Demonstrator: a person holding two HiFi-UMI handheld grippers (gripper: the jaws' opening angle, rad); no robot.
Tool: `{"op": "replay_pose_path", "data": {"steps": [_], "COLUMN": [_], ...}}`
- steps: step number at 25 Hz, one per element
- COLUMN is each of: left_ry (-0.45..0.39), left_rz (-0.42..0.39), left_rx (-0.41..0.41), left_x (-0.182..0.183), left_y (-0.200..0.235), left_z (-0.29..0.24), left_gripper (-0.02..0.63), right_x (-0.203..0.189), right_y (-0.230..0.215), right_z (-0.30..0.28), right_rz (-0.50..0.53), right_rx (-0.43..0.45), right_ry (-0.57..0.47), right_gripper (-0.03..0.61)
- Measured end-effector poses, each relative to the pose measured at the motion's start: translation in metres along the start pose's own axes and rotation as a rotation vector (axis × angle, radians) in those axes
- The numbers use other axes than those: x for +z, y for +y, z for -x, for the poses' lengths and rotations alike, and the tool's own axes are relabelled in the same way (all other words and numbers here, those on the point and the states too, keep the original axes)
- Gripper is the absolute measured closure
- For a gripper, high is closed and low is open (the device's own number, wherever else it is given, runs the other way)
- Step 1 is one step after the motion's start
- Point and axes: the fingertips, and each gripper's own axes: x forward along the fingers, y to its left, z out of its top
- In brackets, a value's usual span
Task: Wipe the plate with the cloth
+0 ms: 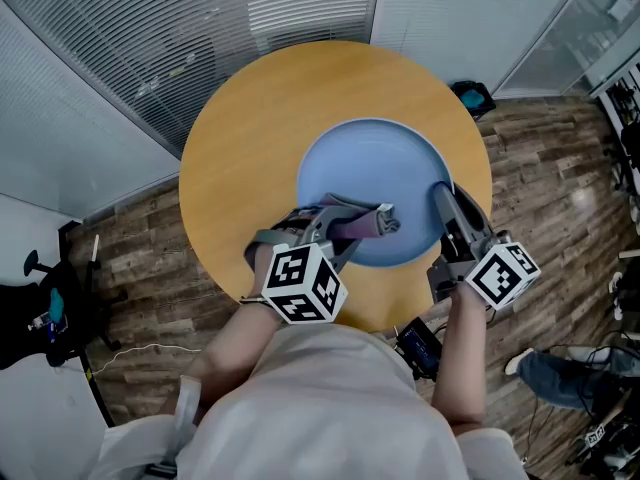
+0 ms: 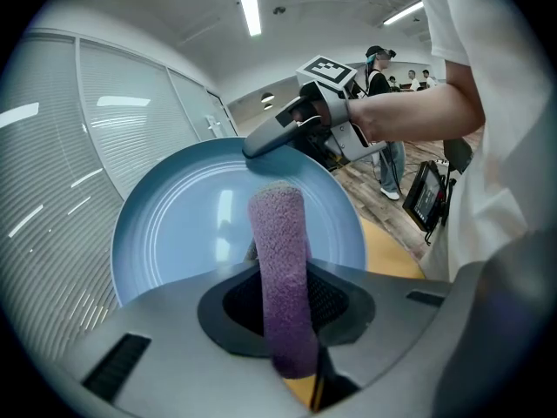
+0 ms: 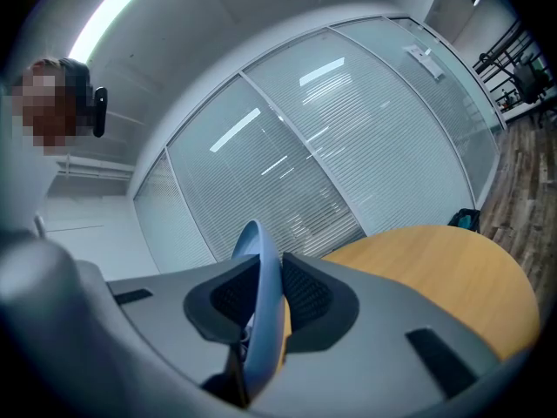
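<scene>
A light blue plate is tilted above the round wooden table. My right gripper is shut on its right rim; in the right gripper view the plate runs edge-on between the jaws of the right gripper. My left gripper is shut on a rolled purple cloth, whose end lies on the near part of the plate. In the left gripper view the cloth sticks out of the left gripper against the plate, with the right gripper clamped on the far rim.
The table stands on a wood-plank floor beside glass walls with blinds. A teal object lies on the floor past the table. A black device hangs near my right side. People stand far off.
</scene>
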Motion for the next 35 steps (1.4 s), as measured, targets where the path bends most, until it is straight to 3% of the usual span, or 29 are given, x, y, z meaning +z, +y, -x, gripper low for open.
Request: {"op": "replay_pose_path", "data": {"steps": [7,14,29,35], "left_ry": [0.009,-0.008,-0.053,-0.108], "left_rz": [0.033,0.112,0.083,0.192], "left_rx": [0.035,-0.012,-0.056,-0.092], "left_x": [-0.012,-0.014,0.023,0.034], "left_y": [0.009,0.007,-0.009,-0.009], "left_z": [0.004,0.001,-0.016,-0.024], "left_gripper": [0.535,0.535,0.534,0.535], "right_x": [0.001,-0.004,-0.008,-0.01], "right_y": [-0.003,-0.01,-0.009,-0.009], "right_z": [0.003,0.004,-0.003,-0.003], "right_rz": [-0.001,-0.051,-0.091,-0.094], "right_rx": [-0.004,-0.005,0.014,0.02], "right_ry": [-0.01,-0.023,-0.028,-0.027], "right_gripper": [0.508,0.506,0.503,0.5]}}
